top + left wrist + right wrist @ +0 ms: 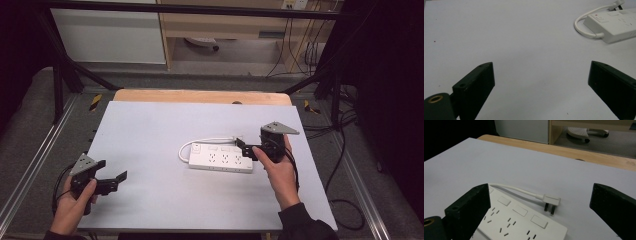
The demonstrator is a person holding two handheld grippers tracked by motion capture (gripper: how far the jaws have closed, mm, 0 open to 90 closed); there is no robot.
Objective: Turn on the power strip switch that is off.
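Right gripper view is showing the right gripper (541,207) spread wide; the plug (551,202) is lying at 12 o'clock; left gripper (107,181), also spread, is waiting far off.

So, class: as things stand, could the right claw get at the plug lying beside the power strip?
Probably yes. The right claw hangs open over the power strip, and the plug lies uncovered on the table just beyond it, with nothing between.
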